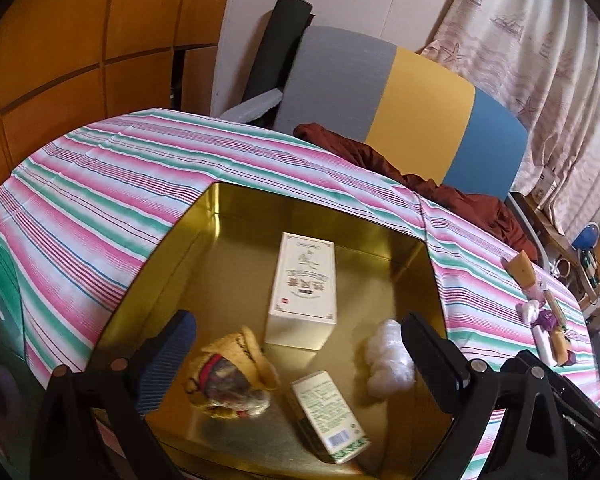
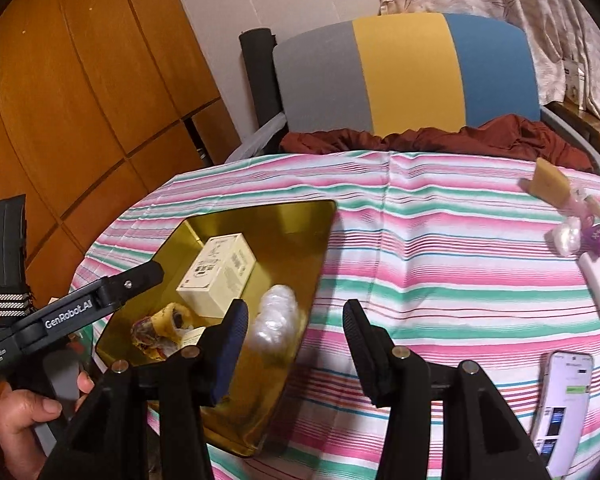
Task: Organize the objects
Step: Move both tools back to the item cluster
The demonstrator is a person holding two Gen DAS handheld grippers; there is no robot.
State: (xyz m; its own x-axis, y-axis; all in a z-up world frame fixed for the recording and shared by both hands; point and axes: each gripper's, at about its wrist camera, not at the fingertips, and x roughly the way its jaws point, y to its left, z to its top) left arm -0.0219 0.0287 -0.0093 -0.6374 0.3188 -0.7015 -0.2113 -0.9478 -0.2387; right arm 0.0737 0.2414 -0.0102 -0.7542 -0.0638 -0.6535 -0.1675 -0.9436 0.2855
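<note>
Both tools hanging empty over the striped worktop

We are holding the left tool [image 1: 296, 354] with jaws apart above the gold tin [image 1: 380, 236], where a white carton [image 1: 304, 284], a green-printed box [image 1: 332, 416], a small doll [image 1: 228, 376] and a plastic wad [image 1: 388, 356] are lying; the right tool [image 2: 296, 332] is standing apart and empty, while more small items [image 2: 580, 236] are waiting at the far right.

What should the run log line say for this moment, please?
left gripper: open, empty | right gripper: open, empty | gold tin: holds white box, green box | phone: on tablecloth
</note>
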